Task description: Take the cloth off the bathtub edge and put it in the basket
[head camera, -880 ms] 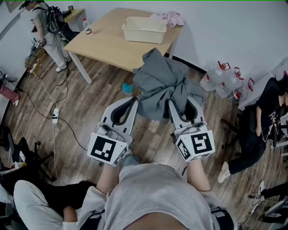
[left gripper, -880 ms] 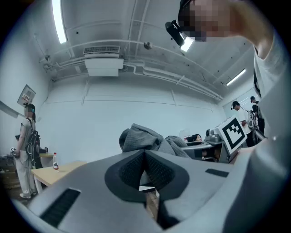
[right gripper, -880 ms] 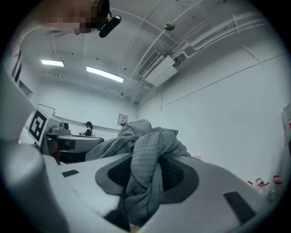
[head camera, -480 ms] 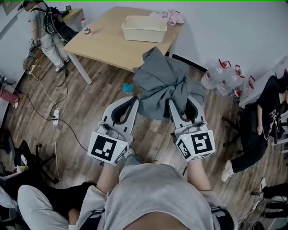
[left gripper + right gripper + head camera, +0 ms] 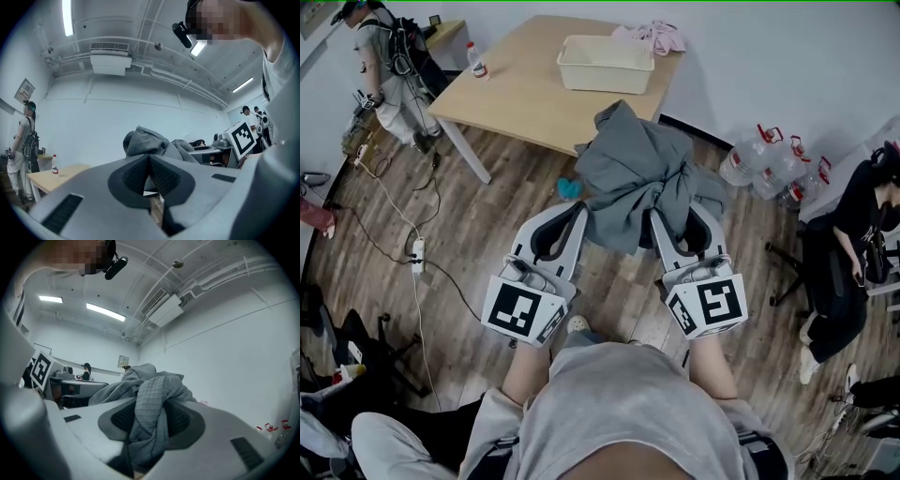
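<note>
Grey cloth (image 5: 633,173): hanging in the air between the two grippers, above the wooden floor (image 5: 478,234), bunched tightest toward the right side. No bathtub edge is showing, and the cloth is touching nothing except the grippers.
Right gripper (image 5: 150,420): biting down on a thick waffle-textured fold that is filling the space between its pads. By my reading this side is carrying most of the weight.
Left gripper (image 5: 150,174): pressing its jaws together at the tips, with only a narrow gap showing lower down. The cloth is rising just beyond them. Whether a thin edge is being pinched there is not showing clearly.
Why held this way: the two grippers are pointing forward side by side, probably so that the bundle is staying gathered and its tails are hanging clear of the floor.
Basket (image 5: 602,75): sitting open side up on the far part of the bench (image 5: 516,98), just beside some pink fabric (image 5: 654,37) and well apart from the cloth.
Stage: the lift-off seems done and the carrying seems to be under way. The drop into the basket is not yet done.
Next move: likely bringing the bundle over the basket's rim before letting go.
Risk: loose folds are hanging low, so they may be catching the bench edge or spilling outside the basket.
</note>
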`<state>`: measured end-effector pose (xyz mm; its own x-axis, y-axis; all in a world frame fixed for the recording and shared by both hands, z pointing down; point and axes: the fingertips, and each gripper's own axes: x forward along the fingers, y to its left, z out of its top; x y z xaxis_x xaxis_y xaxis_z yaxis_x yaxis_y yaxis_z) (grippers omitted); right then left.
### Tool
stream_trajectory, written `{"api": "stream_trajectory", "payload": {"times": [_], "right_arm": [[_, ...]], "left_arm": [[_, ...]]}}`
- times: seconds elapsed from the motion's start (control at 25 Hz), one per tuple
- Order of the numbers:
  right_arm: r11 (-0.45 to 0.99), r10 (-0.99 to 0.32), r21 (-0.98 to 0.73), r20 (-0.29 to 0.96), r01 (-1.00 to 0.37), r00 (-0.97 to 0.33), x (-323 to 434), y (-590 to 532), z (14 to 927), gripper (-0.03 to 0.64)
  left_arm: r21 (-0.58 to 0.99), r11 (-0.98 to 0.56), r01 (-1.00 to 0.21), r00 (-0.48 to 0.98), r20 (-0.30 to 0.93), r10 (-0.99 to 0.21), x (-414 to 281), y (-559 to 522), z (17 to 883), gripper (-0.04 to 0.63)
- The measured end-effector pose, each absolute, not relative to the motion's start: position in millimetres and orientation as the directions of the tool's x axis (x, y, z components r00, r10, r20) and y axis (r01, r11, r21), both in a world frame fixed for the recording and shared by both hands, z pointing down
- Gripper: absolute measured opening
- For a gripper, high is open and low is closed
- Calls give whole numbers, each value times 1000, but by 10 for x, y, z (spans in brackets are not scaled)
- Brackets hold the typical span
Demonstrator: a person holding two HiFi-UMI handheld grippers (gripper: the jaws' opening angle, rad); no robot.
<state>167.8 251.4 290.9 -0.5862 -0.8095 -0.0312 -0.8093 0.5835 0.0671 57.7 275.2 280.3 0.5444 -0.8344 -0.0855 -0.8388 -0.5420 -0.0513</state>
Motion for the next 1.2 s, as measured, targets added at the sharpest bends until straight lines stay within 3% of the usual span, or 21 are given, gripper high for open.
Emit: {"api": "stream_trajectory", "payload": {"times": [0.52, 1.2], "right_arm": [[508, -858, 26, -67, -861, -508, 1099, 2255, 2971, 158], [551, -830, 56, -70, -833, -554, 1309, 1013, 2950, 158]], "left_arm": [[-76, -578, -812, 583, -94, -807, -162, 2410, 2843, -4], [-73, -559, -826, 563, -98, -820, 132, 1178, 2826, -4]]}}
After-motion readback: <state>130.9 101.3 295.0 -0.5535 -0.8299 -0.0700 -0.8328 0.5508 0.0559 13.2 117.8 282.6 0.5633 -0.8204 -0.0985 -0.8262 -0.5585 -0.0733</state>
